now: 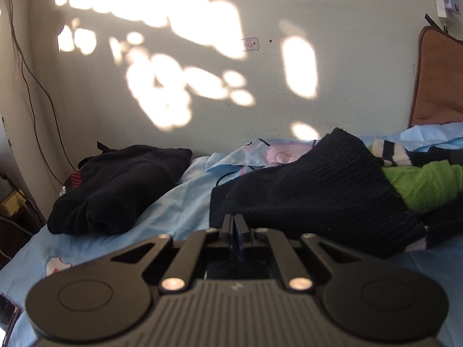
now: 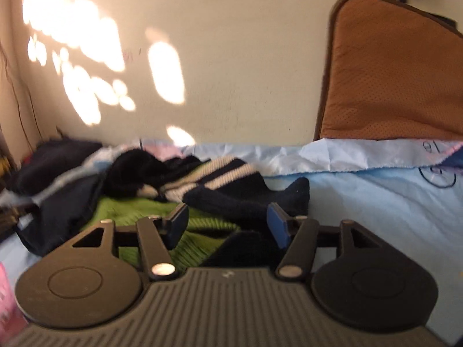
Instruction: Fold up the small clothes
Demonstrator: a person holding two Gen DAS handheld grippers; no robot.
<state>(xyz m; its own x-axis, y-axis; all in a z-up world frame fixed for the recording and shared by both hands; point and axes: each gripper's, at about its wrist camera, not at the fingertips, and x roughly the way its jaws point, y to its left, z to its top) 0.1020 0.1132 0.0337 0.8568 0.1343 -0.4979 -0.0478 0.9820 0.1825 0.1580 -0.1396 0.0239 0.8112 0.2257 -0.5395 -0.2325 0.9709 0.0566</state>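
The left gripper (image 1: 235,222) has its jaws pressed together with nothing visible between them, its tips at the near edge of a black knit garment (image 1: 312,190) that lies spread on the light blue bedsheet (image 1: 179,202) directly ahead. To the right of that garment a green knit piece (image 1: 419,185) shows from under it, and a folded black garment (image 1: 115,185) sits apart on the left, near the wall. The right gripper (image 2: 227,222) is spread – its blue pads (image 2: 276,225) stand well apart, gripping nothing – and hovers over the pile, with the green knit below its left finger and a dark sock (image 2: 254,196) with cream stripes just beyond the tips. A brown cushion (image 2: 390,72) leans against the wall on the right.
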